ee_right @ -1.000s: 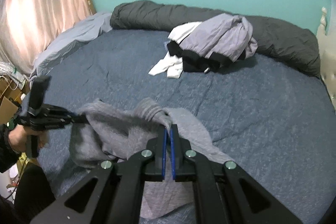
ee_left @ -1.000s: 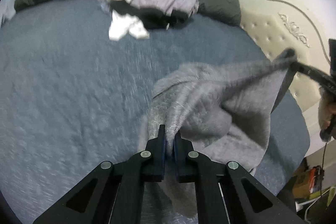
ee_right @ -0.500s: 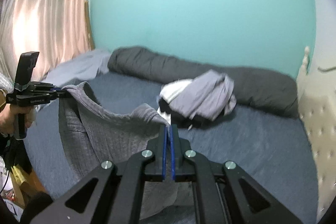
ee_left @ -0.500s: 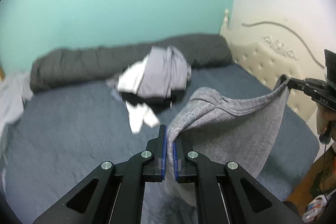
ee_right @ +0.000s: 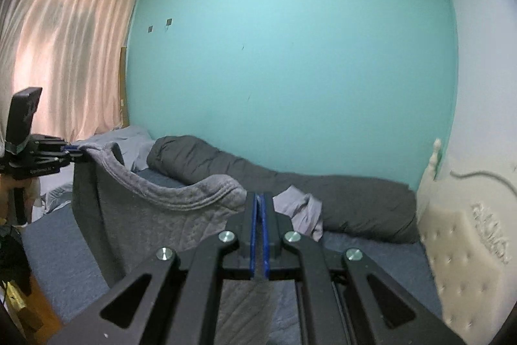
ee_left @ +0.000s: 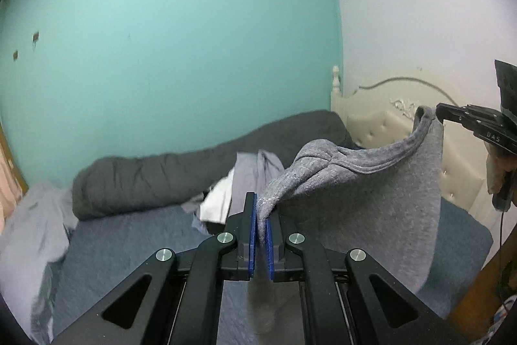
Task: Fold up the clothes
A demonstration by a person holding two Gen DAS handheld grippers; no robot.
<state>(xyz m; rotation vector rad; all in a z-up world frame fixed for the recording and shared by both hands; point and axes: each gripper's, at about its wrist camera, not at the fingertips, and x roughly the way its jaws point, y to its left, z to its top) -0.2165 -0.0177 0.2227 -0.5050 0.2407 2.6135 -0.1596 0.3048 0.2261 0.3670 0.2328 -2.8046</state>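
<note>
Above the bed (ee_left: pixel 135 235), both grippers' fingers (ee_left: pixel 250 215) stay clamped on the grey garment (ee_left: pixel 371 209), now lifted clear.

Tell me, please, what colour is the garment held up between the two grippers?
Heather grey garment, seen best in the left wrist view.

Far wall (ee_right: pixel 290 70) painted turquoise, with two small marks at upper left. Right wall (ee_left: pixel 420 5) white. Pink curtain (ee_right: pixel 64 47) at left, lit from behind. Cream tufted headboard (ee_right: pixel 468 248) at right. Bed (ee_right: pixel 371 261) covered in blue; dark grey duvet roll (ee_right: pixel 339 202) along far edge.
</note>
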